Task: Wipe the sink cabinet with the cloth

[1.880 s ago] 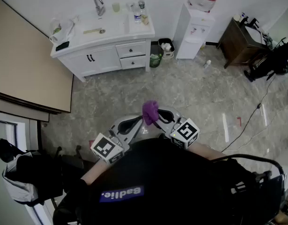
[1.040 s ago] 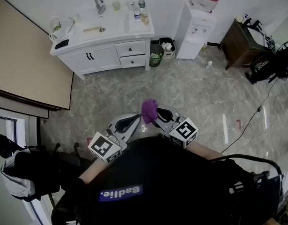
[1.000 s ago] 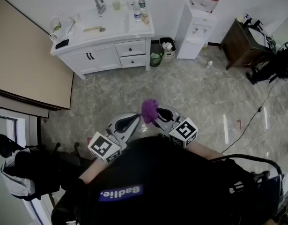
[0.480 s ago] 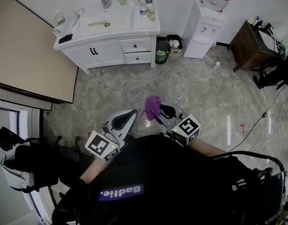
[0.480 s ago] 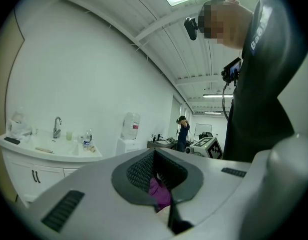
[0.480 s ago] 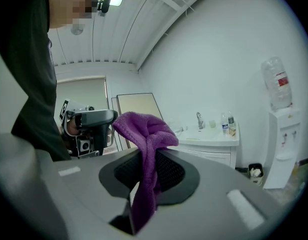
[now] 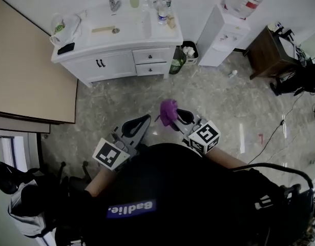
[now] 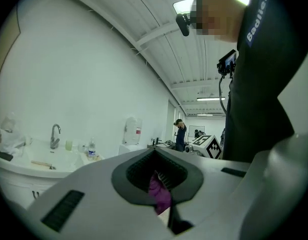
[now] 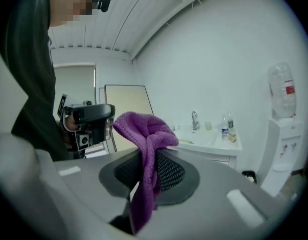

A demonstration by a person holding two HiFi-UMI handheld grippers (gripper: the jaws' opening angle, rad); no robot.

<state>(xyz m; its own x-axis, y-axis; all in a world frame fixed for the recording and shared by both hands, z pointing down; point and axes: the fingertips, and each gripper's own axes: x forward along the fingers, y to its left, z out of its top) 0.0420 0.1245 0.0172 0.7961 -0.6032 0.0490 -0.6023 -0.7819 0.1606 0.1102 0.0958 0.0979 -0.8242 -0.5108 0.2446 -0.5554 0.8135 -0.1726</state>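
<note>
The white sink cabinet point(image 7: 116, 60) stands against the far wall, with a tap, bottles and a bag on its top. It also shows in the left gripper view point(image 8: 23, 176) and the right gripper view point(image 9: 214, 144). A purple cloth point(image 7: 168, 111) hangs bunched from my right gripper point(image 7: 173, 118), which is shut on it point(image 9: 148, 154). The cloth point(image 9: 143, 134) drapes down between those jaws. My left gripper point(image 7: 143, 122) is a short way to the cloth's left with its jaws together point(image 8: 155, 154). Both grippers hover over the floor, well short of the cabinet.
A water dispenser point(image 7: 224, 29) stands right of the cabinet, with small bins point(image 7: 187, 51) between them. A dark wooden table point(image 7: 265, 50) is at the far right. A large beige board point(image 7: 24, 70) leans at the left. A small bottle point(image 7: 232, 74) and a cable lie on the floor.
The two grippers were close together at the cloth; the left one has since moved off to the left. The right gripper keeps the cloth. The view has shifted towards the cabinet.
</note>
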